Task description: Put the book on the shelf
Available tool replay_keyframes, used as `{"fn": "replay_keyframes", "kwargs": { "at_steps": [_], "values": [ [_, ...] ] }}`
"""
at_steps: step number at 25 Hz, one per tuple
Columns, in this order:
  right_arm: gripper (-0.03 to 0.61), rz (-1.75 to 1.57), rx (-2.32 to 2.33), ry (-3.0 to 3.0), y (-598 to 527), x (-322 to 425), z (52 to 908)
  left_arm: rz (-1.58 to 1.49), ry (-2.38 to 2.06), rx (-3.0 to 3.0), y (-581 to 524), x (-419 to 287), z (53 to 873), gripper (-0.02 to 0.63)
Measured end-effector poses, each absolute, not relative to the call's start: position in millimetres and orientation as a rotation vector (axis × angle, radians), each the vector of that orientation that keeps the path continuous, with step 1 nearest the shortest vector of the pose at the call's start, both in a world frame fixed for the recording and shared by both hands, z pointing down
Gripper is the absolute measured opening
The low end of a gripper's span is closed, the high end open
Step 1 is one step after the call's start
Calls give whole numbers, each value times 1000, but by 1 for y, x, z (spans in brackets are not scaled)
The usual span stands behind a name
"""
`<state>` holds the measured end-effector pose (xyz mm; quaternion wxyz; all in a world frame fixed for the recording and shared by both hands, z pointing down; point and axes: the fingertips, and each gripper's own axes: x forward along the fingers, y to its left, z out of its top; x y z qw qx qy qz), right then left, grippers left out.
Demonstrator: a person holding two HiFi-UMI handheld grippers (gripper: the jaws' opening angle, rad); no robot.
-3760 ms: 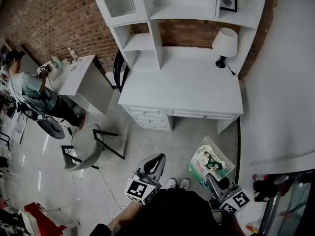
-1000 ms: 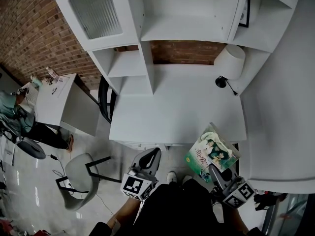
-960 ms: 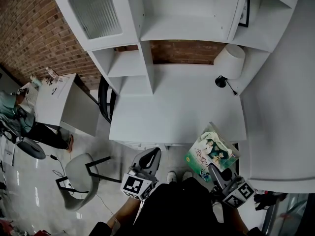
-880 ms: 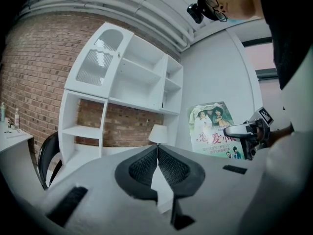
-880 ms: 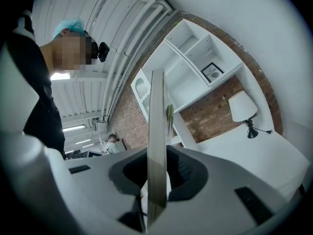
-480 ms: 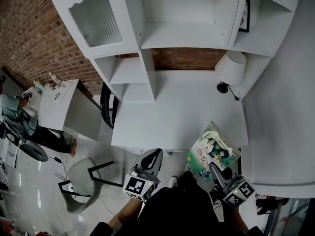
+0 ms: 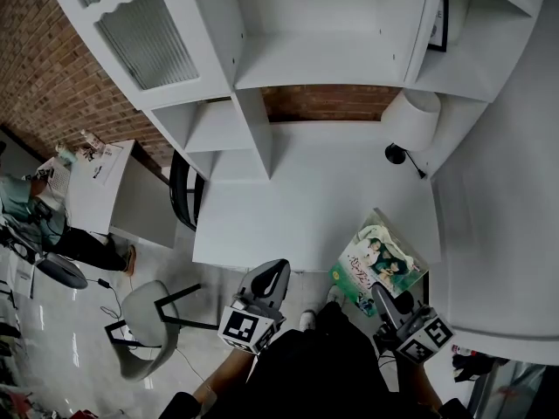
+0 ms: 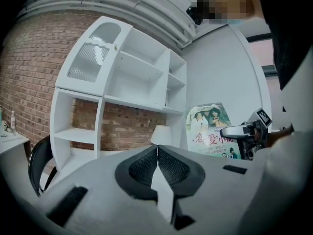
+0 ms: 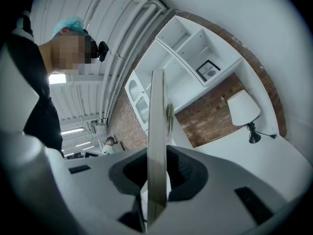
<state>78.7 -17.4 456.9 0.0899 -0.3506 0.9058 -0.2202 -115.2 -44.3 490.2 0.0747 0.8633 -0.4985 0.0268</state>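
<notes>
A thin book [image 7: 377, 266] with a green picture cover is held over the desk's front right corner, my right gripper [image 7: 382, 298] shut on its lower edge. In the right gripper view the book [image 9: 157, 146] stands edge-on between the jaws. The left gripper view shows its cover [image 8: 210, 129] off to the right. My left gripper [image 7: 278, 278] hangs at the desk's front edge, jaws shut on nothing; in its own view the left gripper [image 8: 157, 153] points at the white shelf unit [image 8: 122, 82]. The shelf unit [image 7: 323, 55] rises behind the white desk [image 7: 297, 190].
A white lamp [image 7: 410, 125] stands at the desk's back right, and a framed picture [image 7: 438, 20] sits in the right shelf bay. A glass cabinet door [image 7: 144, 29] is at upper left. A chair [image 7: 144, 321] and a person [image 7: 26, 208] at another table are to the left.
The view has drawn closer to the desk and shelves. The book, once over the floor, is now held over the desk's front right corner. The left gripper stays shut.
</notes>
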Motion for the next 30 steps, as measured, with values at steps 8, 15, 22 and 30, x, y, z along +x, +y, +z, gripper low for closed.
{"fn": "replay_keyframes", "kwargs": {
  "at_steps": [8, 15, 22, 30],
  "values": [
    [78, -596, -1039, 2714, -72, 91, 450, 89, -1527, 2591, -96, -105, 483, 20],
    [78, -544, -996, 2710, -122, 99, 433, 88, -1543, 2612, -139, -85, 467, 20],
    [78, -451, -893, 2760, -157, 95, 414, 62, -1647, 2585, -161, -86, 455, 20],
    [78, -364, -860, 2744, -187, 78, 379, 52, -1665, 2611, -184, -95, 439, 20]
  ]
}}
